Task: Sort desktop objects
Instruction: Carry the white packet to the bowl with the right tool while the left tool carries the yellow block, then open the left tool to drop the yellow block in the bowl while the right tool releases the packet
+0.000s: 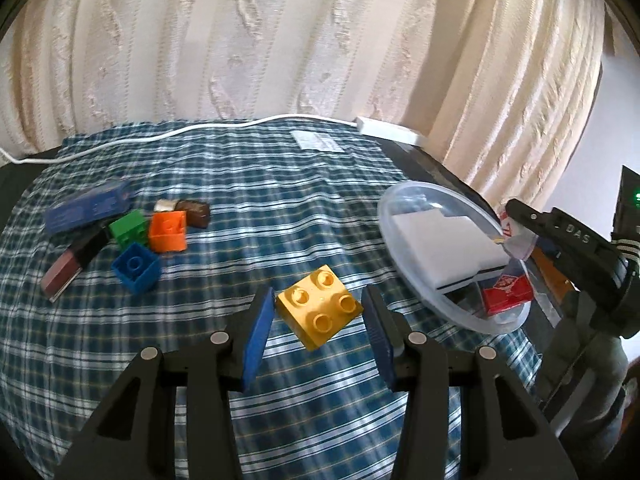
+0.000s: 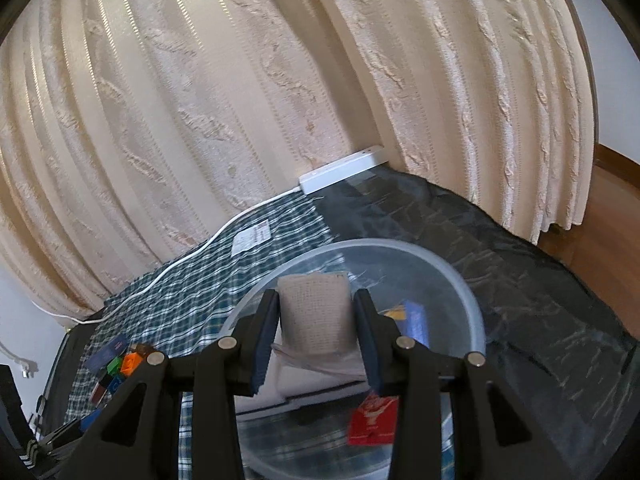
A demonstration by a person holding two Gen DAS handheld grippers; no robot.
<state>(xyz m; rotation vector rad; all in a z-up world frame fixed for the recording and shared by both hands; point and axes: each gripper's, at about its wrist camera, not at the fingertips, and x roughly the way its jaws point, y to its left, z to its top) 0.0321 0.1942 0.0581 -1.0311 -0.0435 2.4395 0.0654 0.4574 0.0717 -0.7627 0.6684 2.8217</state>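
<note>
Yellow brick sits low in the middle of the left wrist frame, tilted, pinched between the blue pads of the left gripper above the checked cloth. At the right of that frame is a clear bowl with a white box and a red packet inside. At the left lie the green, orange and blue bricks, close together. In the right wrist frame, the right gripper pinches a beige roll at the centre, over the bowl. A white cable runs along the curtain behind.
</note>
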